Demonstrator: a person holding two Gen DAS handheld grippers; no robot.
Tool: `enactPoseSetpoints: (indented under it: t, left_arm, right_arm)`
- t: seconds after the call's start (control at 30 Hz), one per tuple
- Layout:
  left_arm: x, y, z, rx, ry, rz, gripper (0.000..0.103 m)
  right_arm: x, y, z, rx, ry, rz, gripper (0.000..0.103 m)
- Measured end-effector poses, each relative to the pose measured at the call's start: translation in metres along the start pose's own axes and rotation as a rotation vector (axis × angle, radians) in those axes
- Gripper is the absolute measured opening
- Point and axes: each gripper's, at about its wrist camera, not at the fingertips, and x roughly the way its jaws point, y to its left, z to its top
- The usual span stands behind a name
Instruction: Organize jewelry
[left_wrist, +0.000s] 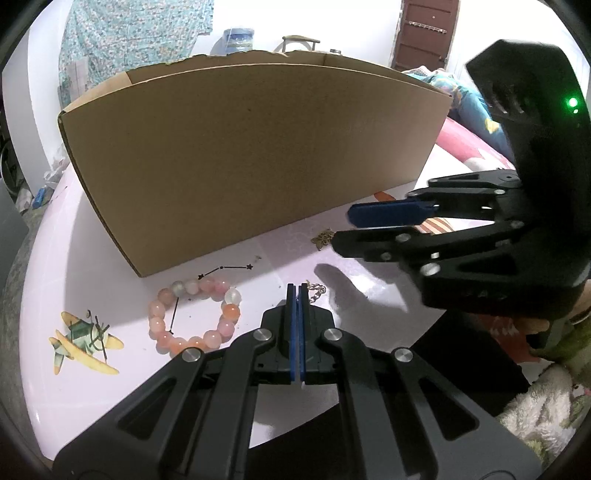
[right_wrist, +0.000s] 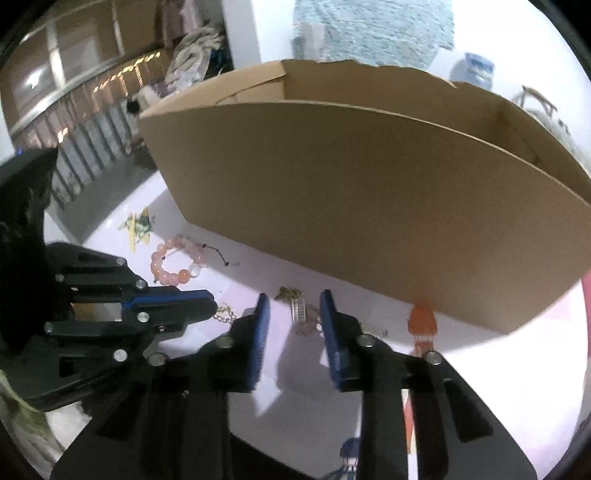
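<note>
A pink bead bracelet (left_wrist: 192, 317) (right_wrist: 173, 262) lies on the pale pink table (left_wrist: 92, 258) in front of a tall cardboard box (left_wrist: 258, 166) (right_wrist: 369, 221). A thin black star chain (left_wrist: 225, 269) lies beside it. My left gripper (left_wrist: 297, 290) (right_wrist: 212, 301) is shut, its tips resting against a short gold chain (left_wrist: 317, 292) (right_wrist: 224, 315); whether it pinches the chain I cannot tell. My right gripper (right_wrist: 294, 295) (left_wrist: 341, 230) stands open just above the table. Between its fingers lie a silver band (right_wrist: 299, 311) and a bronze charm (right_wrist: 287, 293) (left_wrist: 325, 236), touched by neither pad.
An airplane sticker (left_wrist: 81, 343) and an orange sticker (right_wrist: 421, 321) are printed on the table. The box walls block the far side. Patterned bedding (left_wrist: 469, 140) lies to the right, a fluffy cloth (left_wrist: 535, 406) at the near right edge, and shelves (right_wrist: 74, 74) stand at the far left.
</note>
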Motion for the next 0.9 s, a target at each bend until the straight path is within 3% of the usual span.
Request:
enactPoseSetpoints:
  t: [0.17, 0.3, 0.43, 0.9]
  left_arm:
    - [0.001, 0.000, 0.001, -0.004, 0.000, -0.002, 0.000]
    - [0.001, 0.000, 0.001, -0.005, -0.001, -0.004, 0.000]
    - [0.001, 0.000, 0.001, -0.006, -0.002, -0.004, 0.000]
    - [0.003, 0.002, 0.003, -0.016, -0.013, -0.004, 0.000]
  right_arm:
    - [0.009, 0.003, 0.007, -0.063, 0.041, -0.025, 0.017]
    - [0.012, 0.009, 0.012, -0.103, 0.072, -0.018, 0.007]
    - [0.012, 0.010, 0.015, -0.119, 0.078, -0.018, 0.006]
    - [-0.024, -0.006, 0.010, -0.019, -0.023, -0.012, 0.004]
